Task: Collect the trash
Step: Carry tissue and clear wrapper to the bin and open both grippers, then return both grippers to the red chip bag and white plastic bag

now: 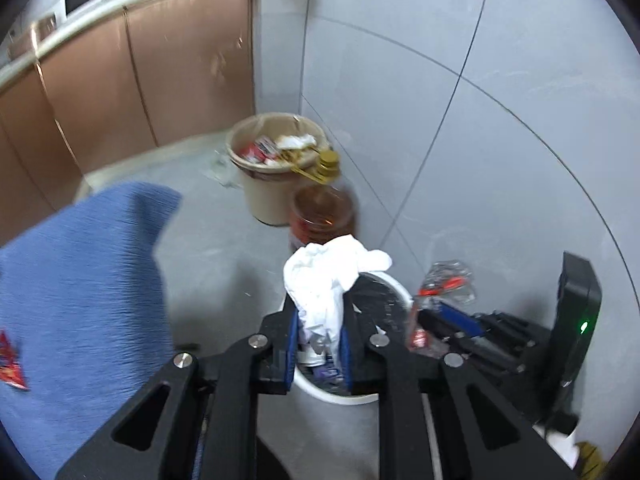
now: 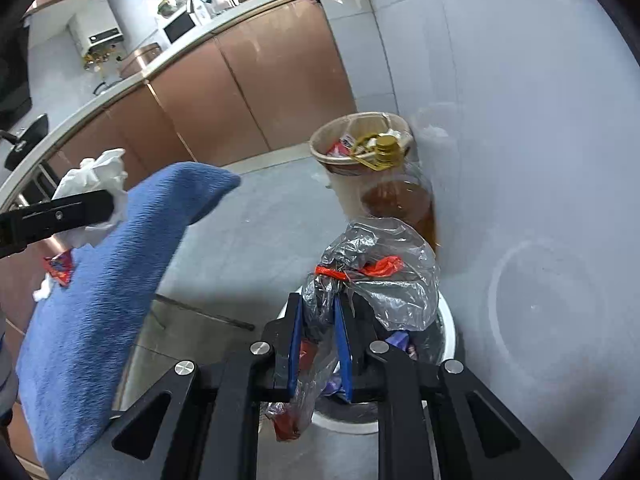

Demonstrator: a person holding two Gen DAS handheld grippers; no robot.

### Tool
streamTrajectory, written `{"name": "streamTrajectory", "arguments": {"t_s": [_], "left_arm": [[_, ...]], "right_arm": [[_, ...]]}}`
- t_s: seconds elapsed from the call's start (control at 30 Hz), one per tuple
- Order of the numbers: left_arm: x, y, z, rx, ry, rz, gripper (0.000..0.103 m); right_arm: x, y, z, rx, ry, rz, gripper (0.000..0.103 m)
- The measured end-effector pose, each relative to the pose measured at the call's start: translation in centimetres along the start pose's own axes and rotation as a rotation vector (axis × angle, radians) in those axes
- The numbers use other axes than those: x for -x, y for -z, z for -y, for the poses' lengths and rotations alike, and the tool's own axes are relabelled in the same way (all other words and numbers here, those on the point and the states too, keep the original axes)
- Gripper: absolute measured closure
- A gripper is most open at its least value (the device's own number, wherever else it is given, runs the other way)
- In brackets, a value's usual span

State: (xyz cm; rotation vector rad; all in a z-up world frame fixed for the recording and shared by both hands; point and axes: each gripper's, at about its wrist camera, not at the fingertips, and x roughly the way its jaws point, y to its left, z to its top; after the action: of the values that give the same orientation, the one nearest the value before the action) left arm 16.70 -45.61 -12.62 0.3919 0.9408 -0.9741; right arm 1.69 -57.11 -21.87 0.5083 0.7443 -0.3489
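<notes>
My left gripper [image 1: 320, 304] is shut on a crumpled white tissue [image 1: 320, 272] that bulges above its blue pads. It hangs over a white bin [image 1: 340, 398] with a dark liner and some rubbish inside. My right gripper [image 2: 318, 304] is shut on a crinkled clear plastic bag [image 2: 384, 276] with red scraps in it, above the same white bin [image 2: 448, 332]. In the left wrist view the right gripper [image 1: 432, 320] and its bag [image 1: 448, 280] are just right of the bin. The right wrist view shows the left gripper [image 2: 108, 204] and tissue [image 2: 100, 172] at far left.
A beige bin [image 1: 264, 200] full of wrappers stands in the corner against the grey wall. An amber oil bottle [image 1: 324, 212] with a gold cap stands between the two bins. A blue cloth [image 1: 80, 280] at left carries a red wrapper [image 2: 60, 266]. Brown cabinets [image 1: 120, 80] run behind.
</notes>
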Motion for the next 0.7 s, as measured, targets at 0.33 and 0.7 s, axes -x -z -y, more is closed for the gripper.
{"name": "streamTrajectory", "arguments": {"t_s": [0.33,0.7], "left_arm": [[-3.1,-1.4,1.1,0.057,0.105,-0.033,0.062],[0.5,-0.1,0.2,0.061,0.080,0.030,0.060]], "right_arm": [[-1.4,0.2,1.7,-0.035,0.048,-0.021,0.066],[-0.5,0.2,-0.4,-0.014,0.021,-0.009,0.062]]}}
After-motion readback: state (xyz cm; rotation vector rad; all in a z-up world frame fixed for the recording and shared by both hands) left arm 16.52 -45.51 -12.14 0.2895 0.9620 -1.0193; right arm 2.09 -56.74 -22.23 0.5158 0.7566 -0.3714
